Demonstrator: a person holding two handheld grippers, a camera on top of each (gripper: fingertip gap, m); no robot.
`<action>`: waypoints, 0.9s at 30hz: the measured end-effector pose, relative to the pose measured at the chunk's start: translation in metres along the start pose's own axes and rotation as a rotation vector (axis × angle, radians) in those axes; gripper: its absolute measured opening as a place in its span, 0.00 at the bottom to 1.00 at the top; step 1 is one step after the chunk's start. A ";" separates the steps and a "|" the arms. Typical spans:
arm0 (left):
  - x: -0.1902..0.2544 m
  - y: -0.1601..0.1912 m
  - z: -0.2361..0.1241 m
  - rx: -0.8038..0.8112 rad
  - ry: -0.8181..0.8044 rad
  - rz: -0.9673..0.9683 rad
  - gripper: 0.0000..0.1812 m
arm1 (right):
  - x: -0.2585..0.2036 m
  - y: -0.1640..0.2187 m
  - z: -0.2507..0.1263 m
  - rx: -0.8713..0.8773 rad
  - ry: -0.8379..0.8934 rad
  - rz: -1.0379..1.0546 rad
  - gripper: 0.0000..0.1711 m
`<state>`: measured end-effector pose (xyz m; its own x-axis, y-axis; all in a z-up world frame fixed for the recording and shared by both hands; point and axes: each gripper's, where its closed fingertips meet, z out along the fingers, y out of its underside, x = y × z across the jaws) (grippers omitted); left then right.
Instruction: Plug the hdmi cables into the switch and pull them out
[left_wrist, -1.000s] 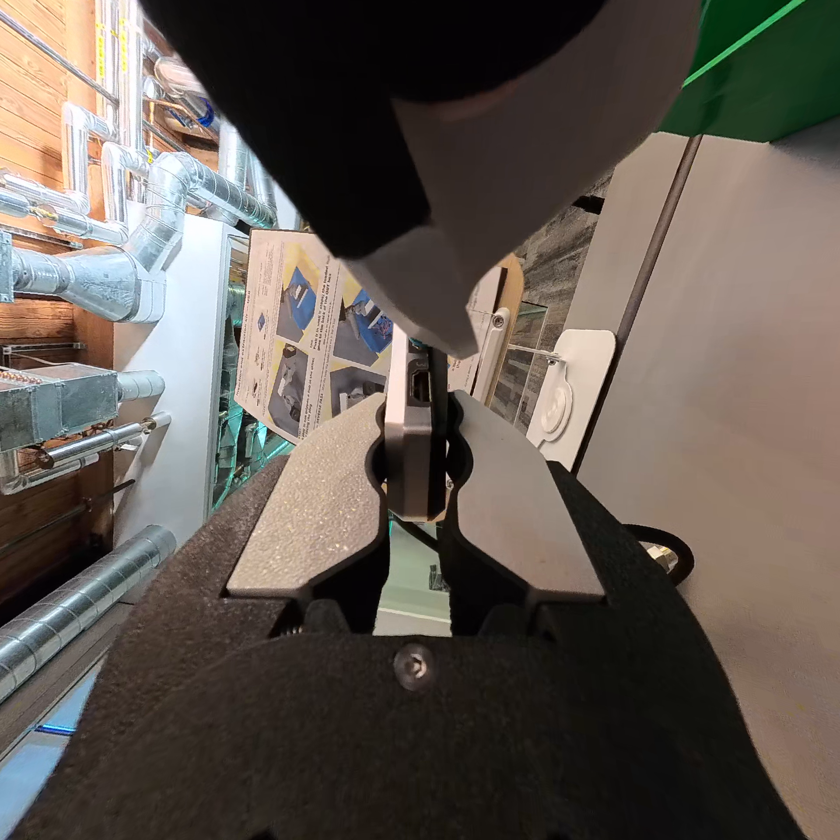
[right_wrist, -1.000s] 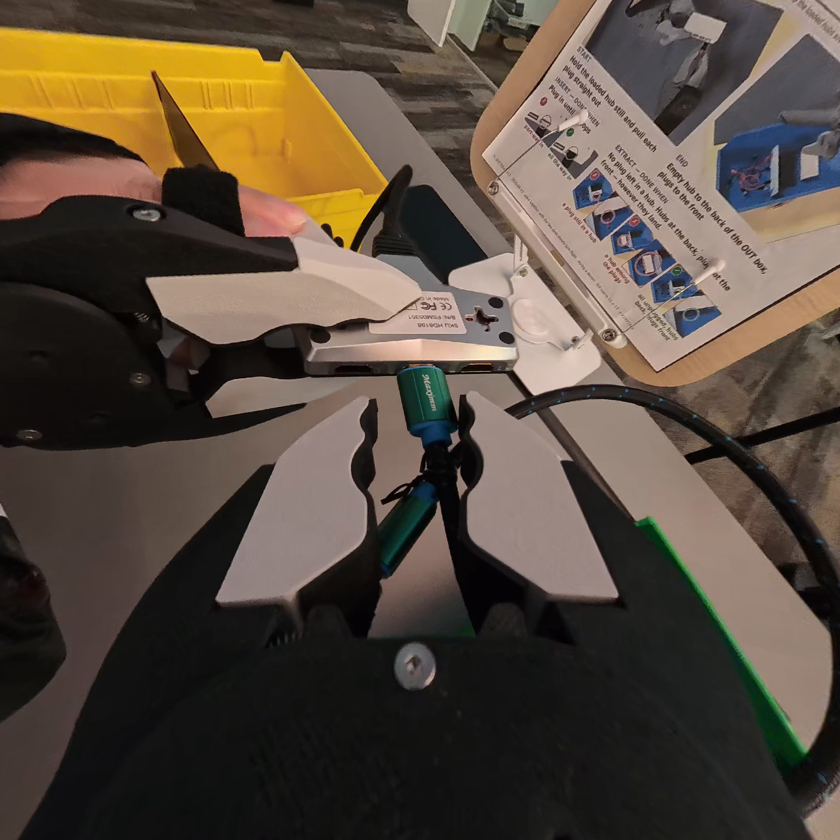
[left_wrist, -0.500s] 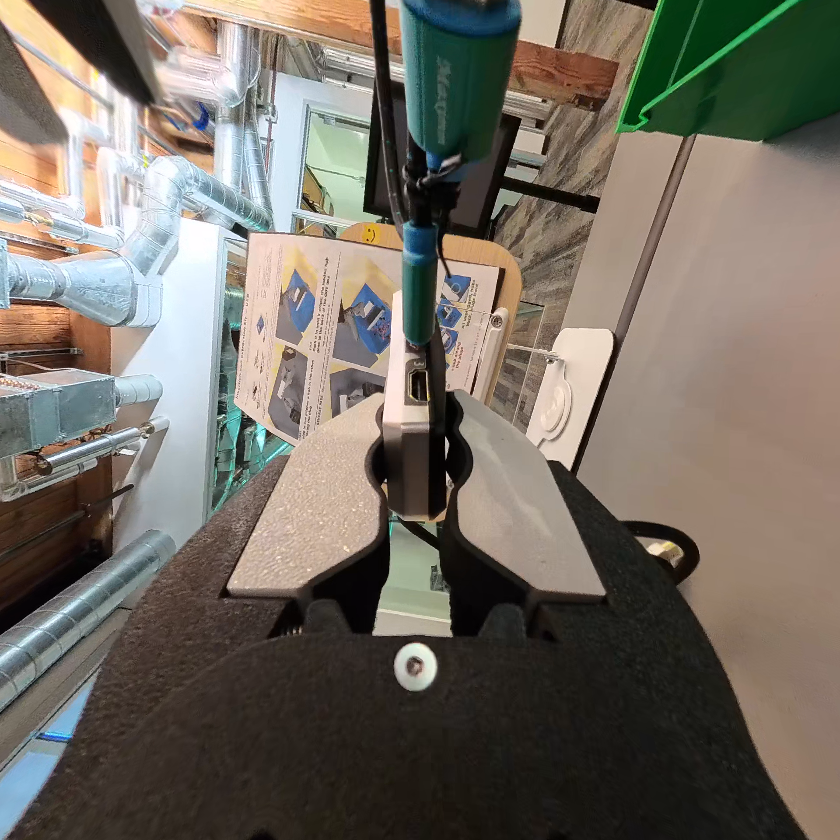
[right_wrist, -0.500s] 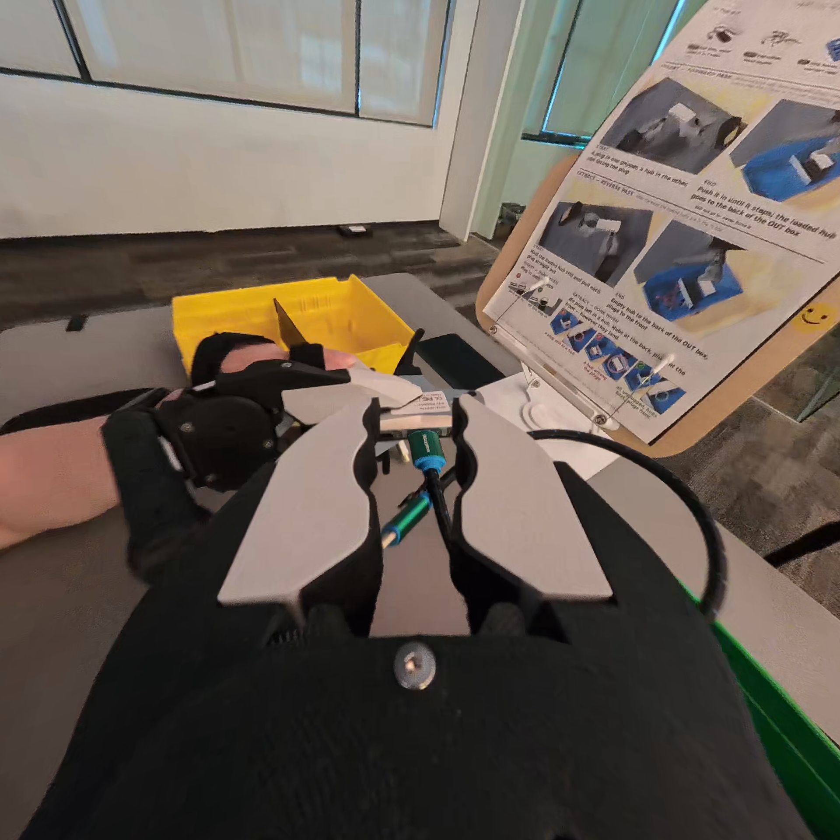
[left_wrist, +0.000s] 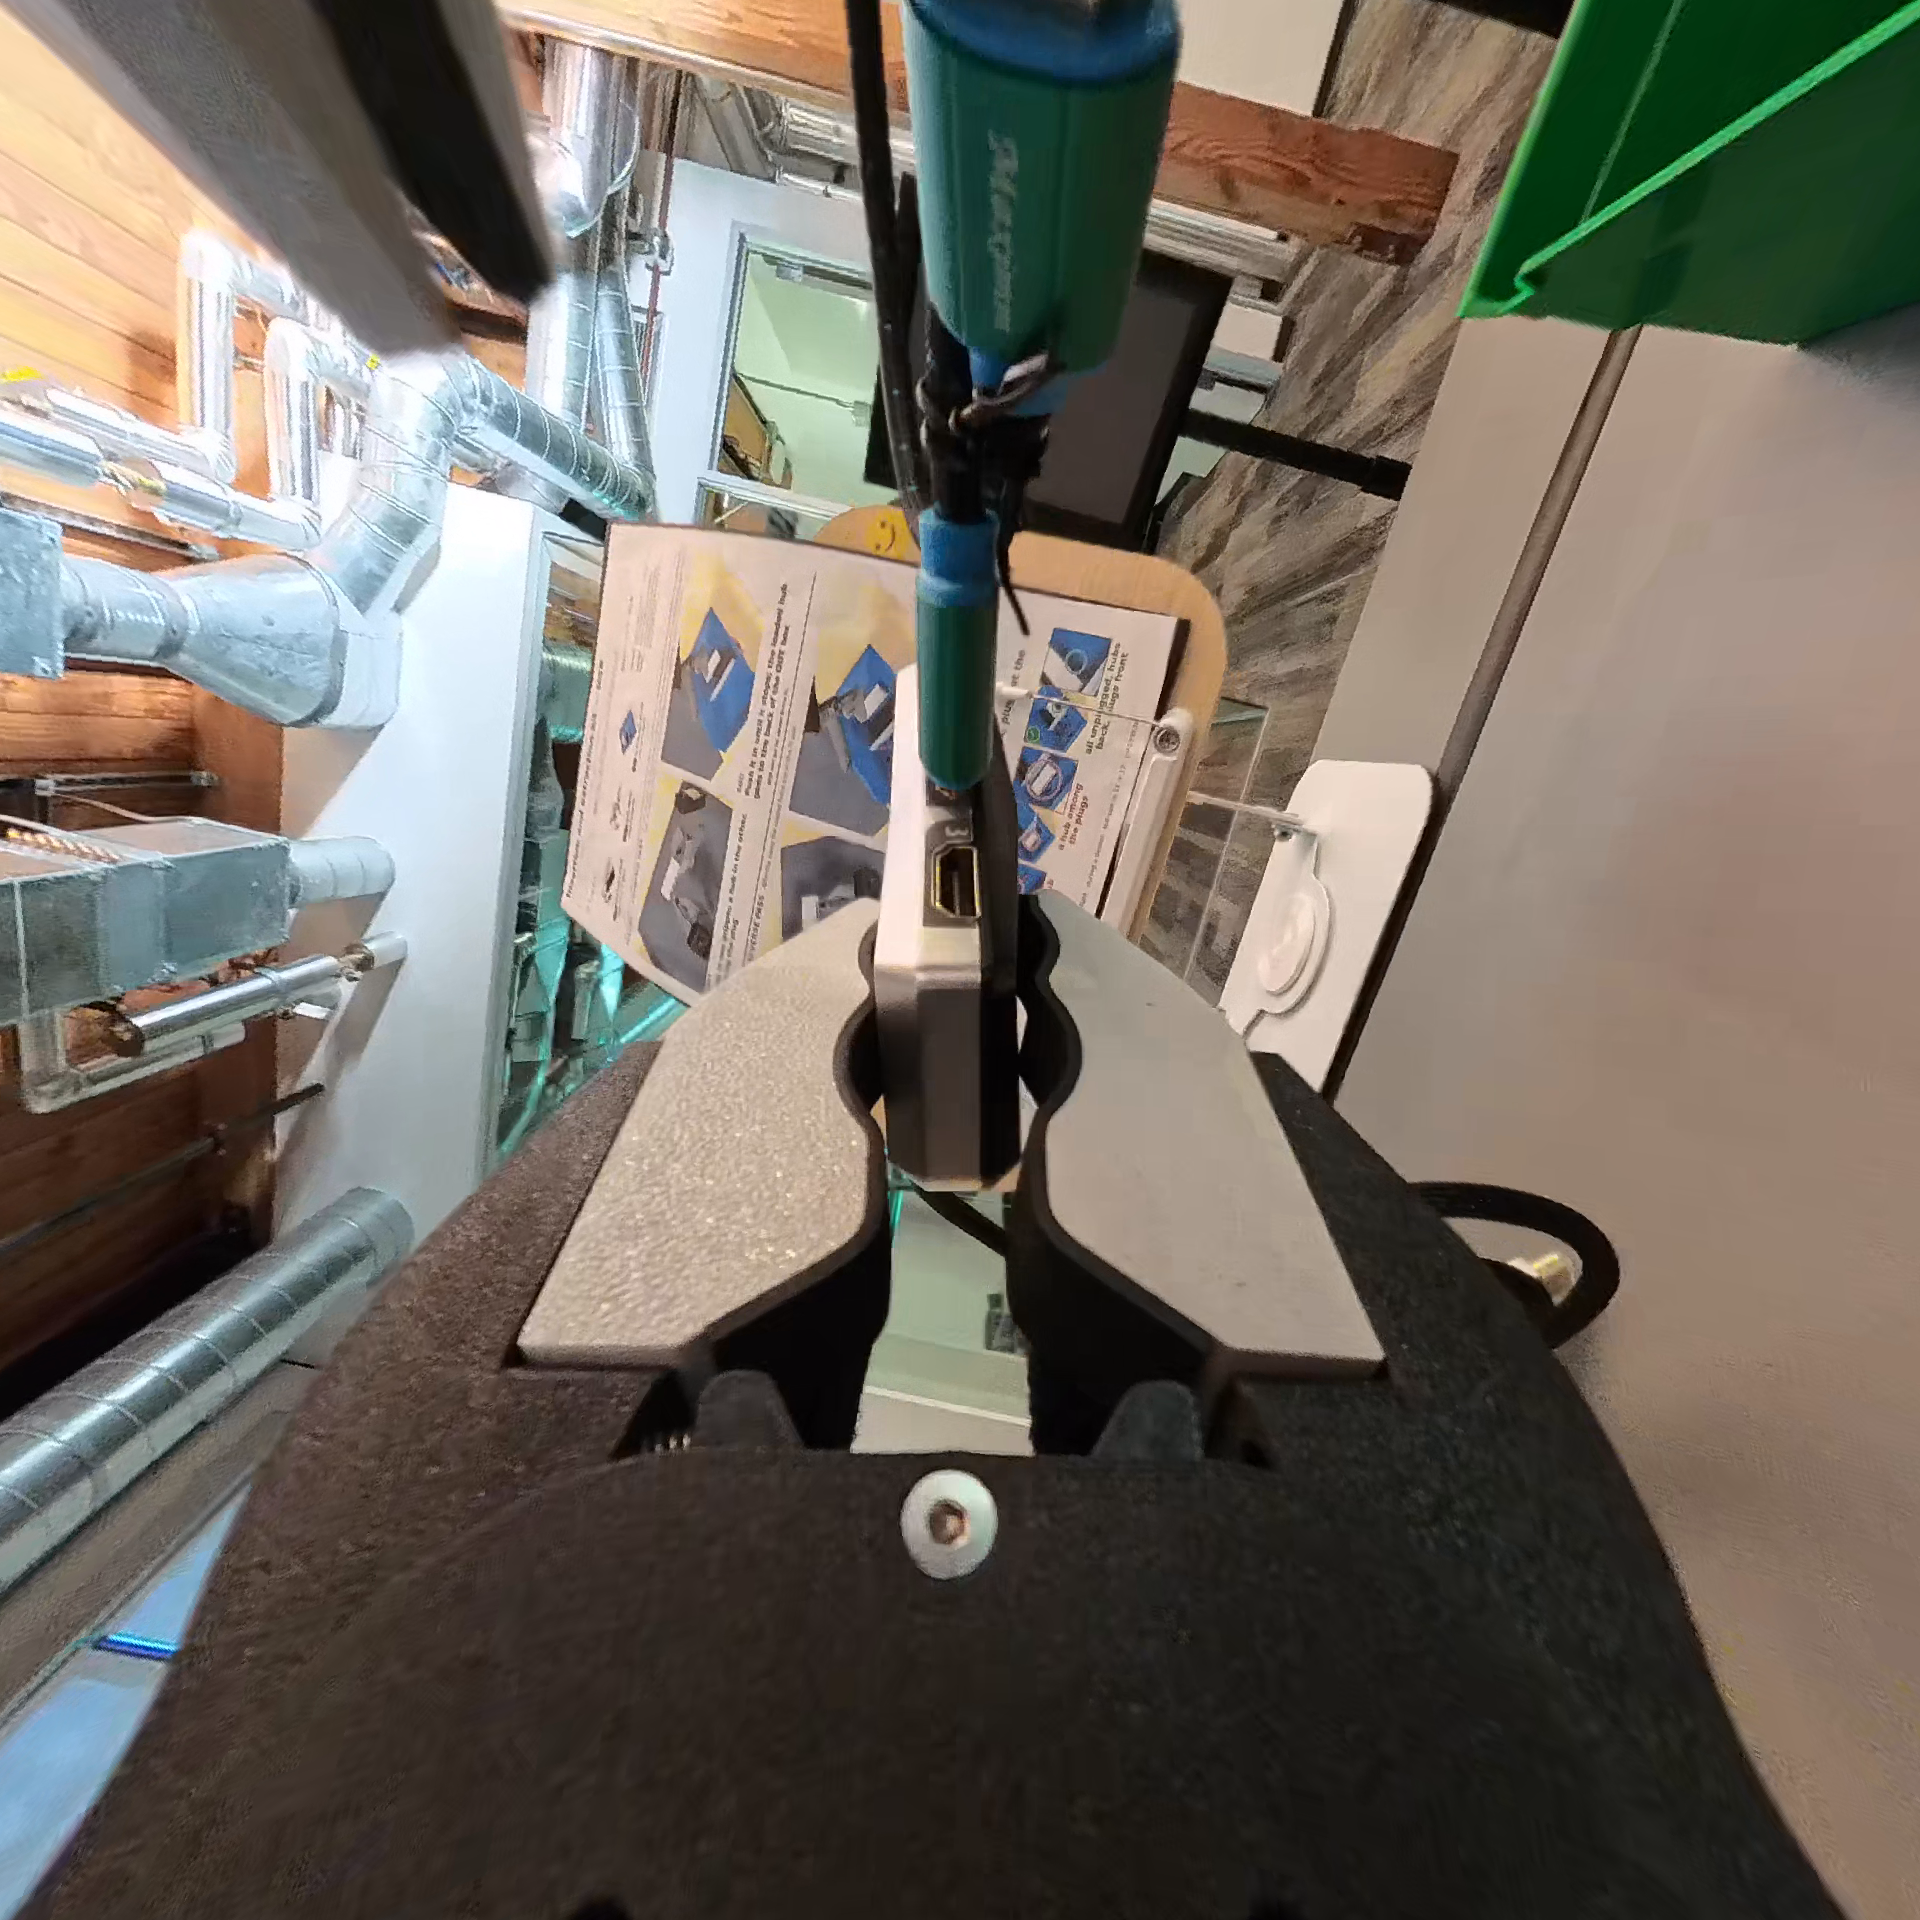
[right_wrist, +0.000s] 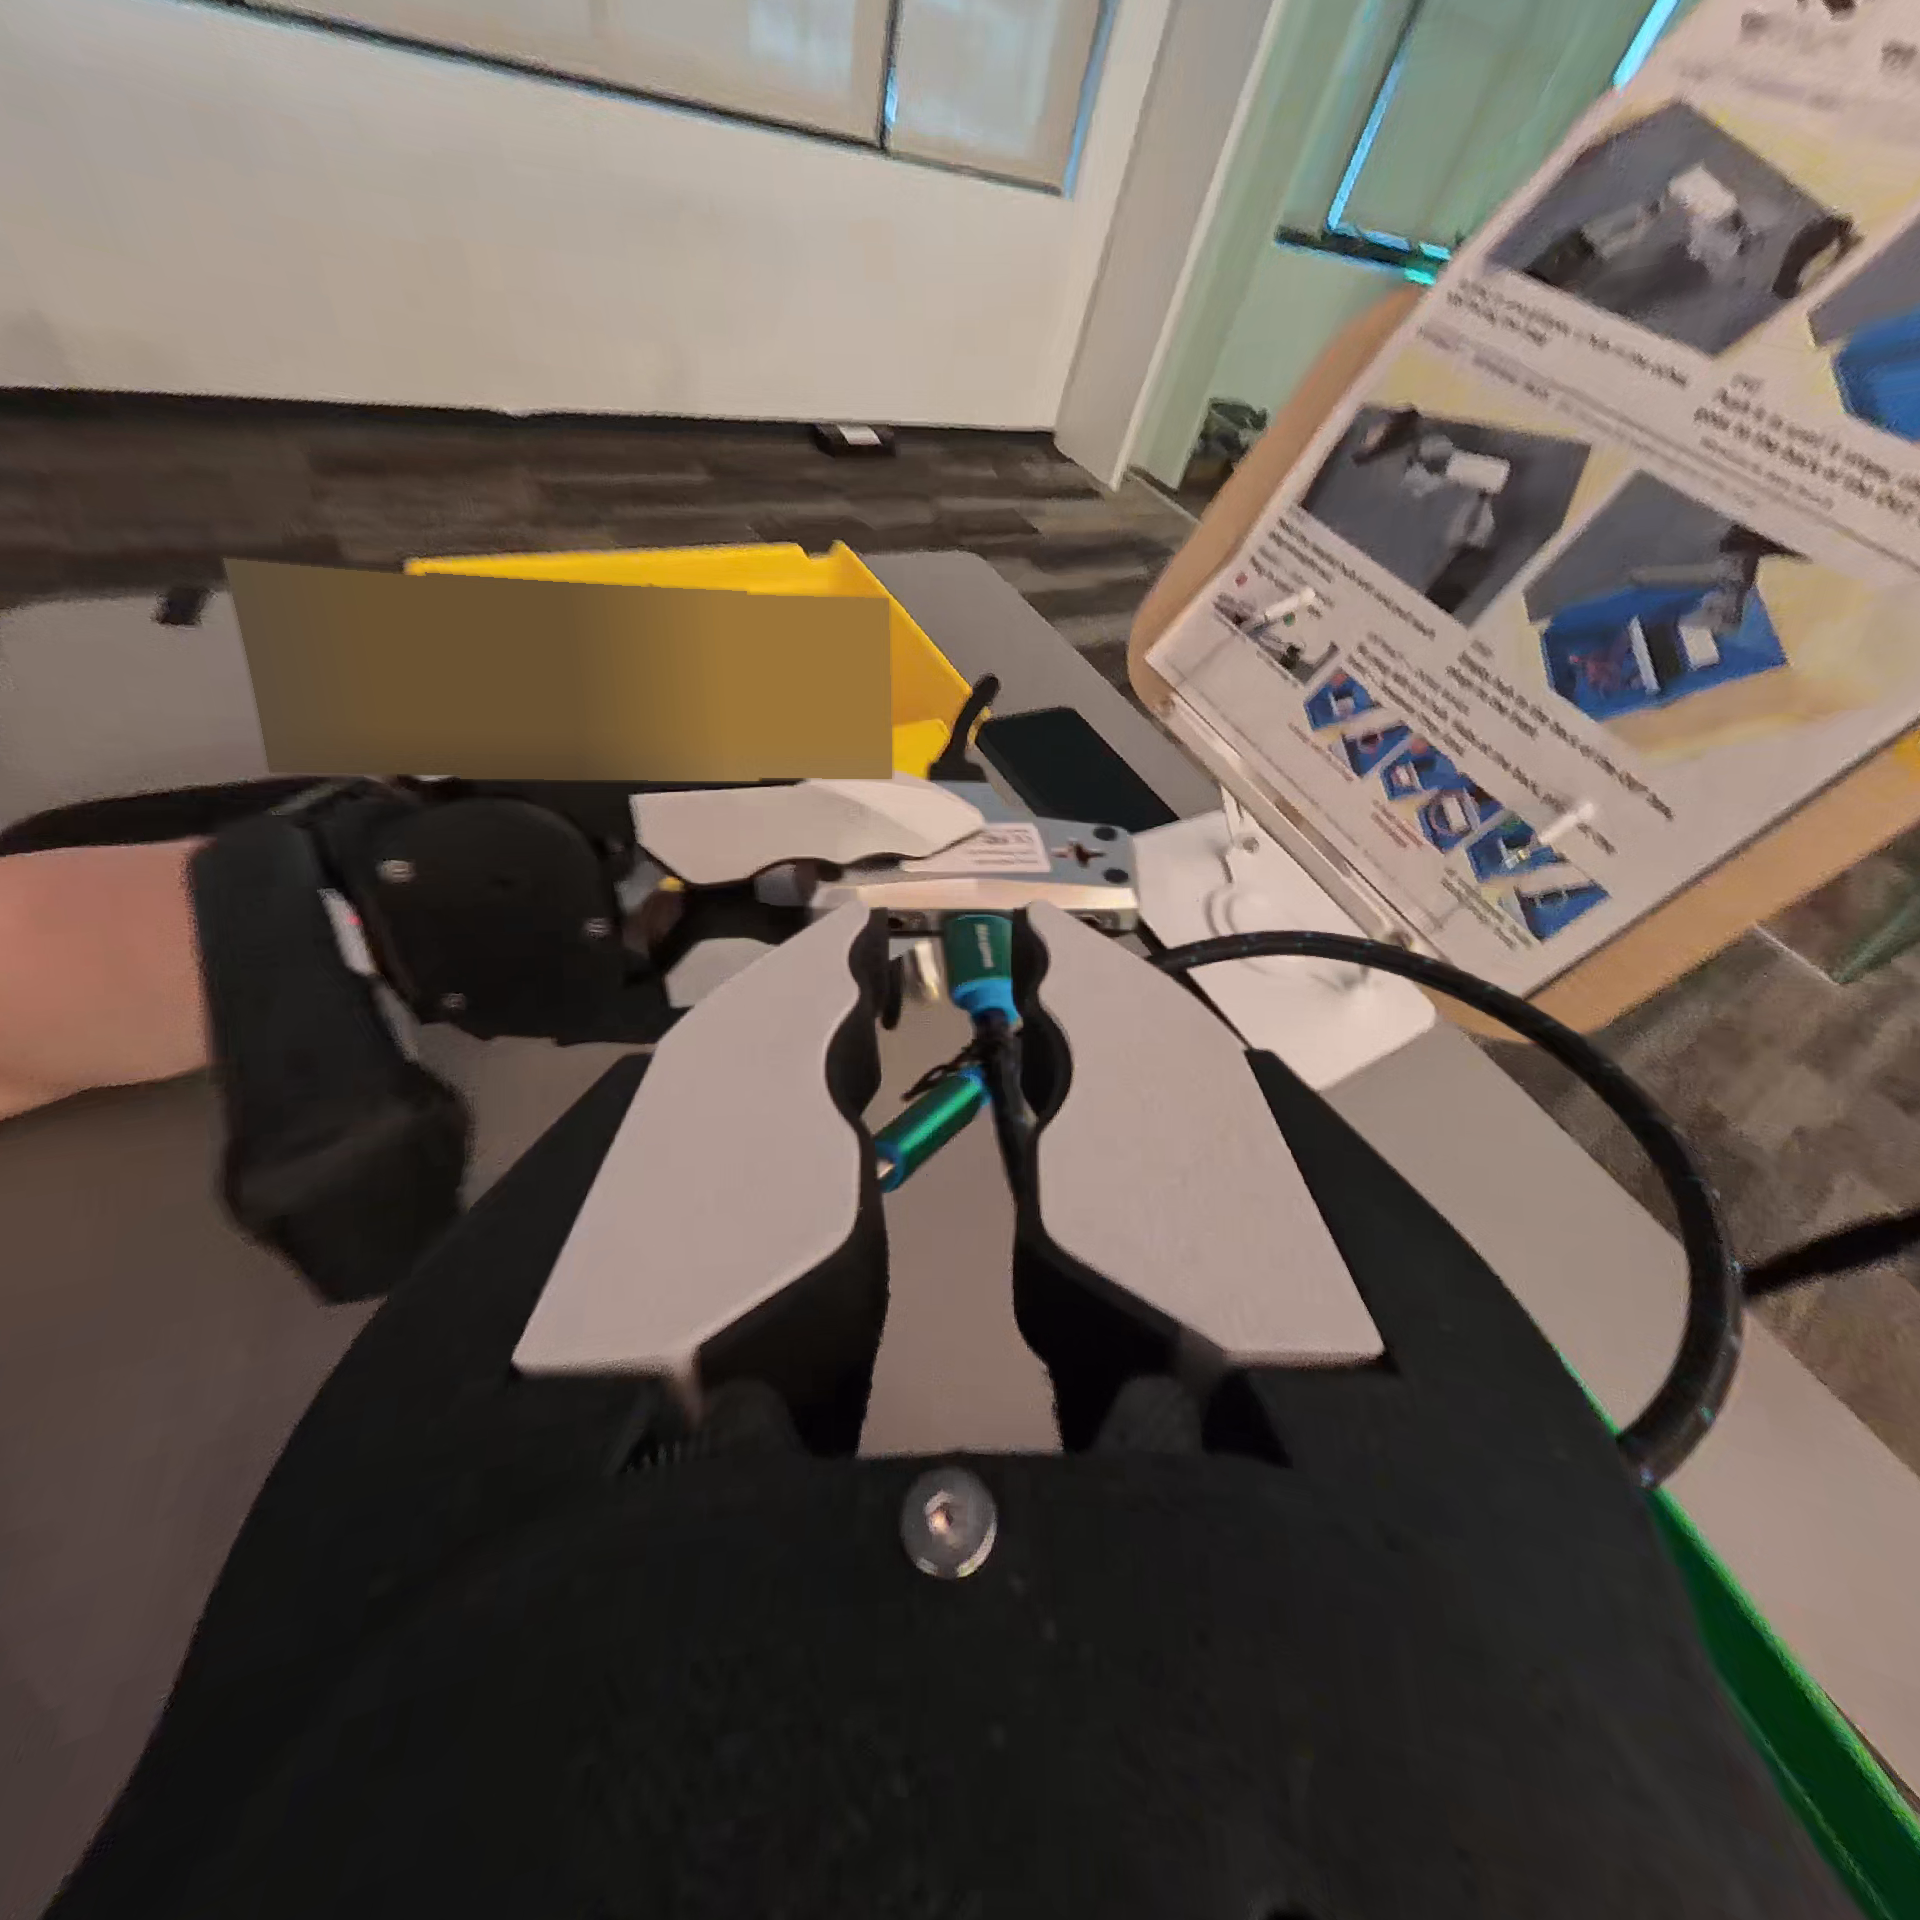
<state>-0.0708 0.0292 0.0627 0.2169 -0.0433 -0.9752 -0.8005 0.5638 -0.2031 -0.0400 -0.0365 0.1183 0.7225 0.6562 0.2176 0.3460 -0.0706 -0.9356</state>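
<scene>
Left gripper: our left gripper (left_wrist: 951, 1029) pinches the switch (left_wrist: 930, 1049) edge-on, both fingers pressed against its flat faces; in the right wrist view it shows farther off (right_wrist: 831, 831), held by a gloved hand (right_wrist: 312, 1018).
Switch: a slim silver box, gripped at one end and jutting forward past the fingertips; it is carried above the grey table (right_wrist: 125, 1299), not lying on it. In the right wrist view (right_wrist: 1049, 862) it lies level, with a label on its upper face.
Open port: an empty socket (left_wrist: 954, 883) shows on the switch's narrow edge, just beyond the left fingertips.
Plugged cable: a teal hdmi plug (right_wrist: 977, 961) sits in the edge of the switch that faces the right gripper; its black cable (right_wrist: 1621, 1122) loops off to the right over the table.
Second plug: a smaller teal connector (right_wrist: 925, 1122) hangs tied to the same cable, free of the switch; in the left wrist view (left_wrist: 951, 665) it dangles in front of the switch's edge.
Right gripper: our right gripper (right_wrist: 945, 925) stands spread, its fingers either side of the plugged cable without clamping it; the tips are just short of the switch.
Surroundings: a yellow bin (right_wrist: 925, 665) sits behind the left gripper, an instruction board (right_wrist: 1558, 582) stands to the right, and a green bin edge (right_wrist: 1766, 1714) runs by the table's right side.
</scene>
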 end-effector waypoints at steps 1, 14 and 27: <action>0.002 -0.002 0.000 0.003 0.002 0.013 0.12 | 0.003 0.007 0.004 -0.032 0.008 -0.008 0.14; 0.012 -0.017 -0.003 0.029 -0.019 0.105 0.12 | 0.001 0.054 0.029 -0.281 -0.016 -0.032 0.15; 0.011 -0.016 -0.001 0.011 -0.026 0.075 0.12 | 0.009 0.063 0.038 -0.317 0.014 0.006 0.13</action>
<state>-0.0563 0.0184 0.0552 0.1709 0.0206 -0.9851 -0.8089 0.5737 -0.1284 -0.0345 -0.0065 0.0509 0.7325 0.6449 0.2181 0.5092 -0.3064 -0.8042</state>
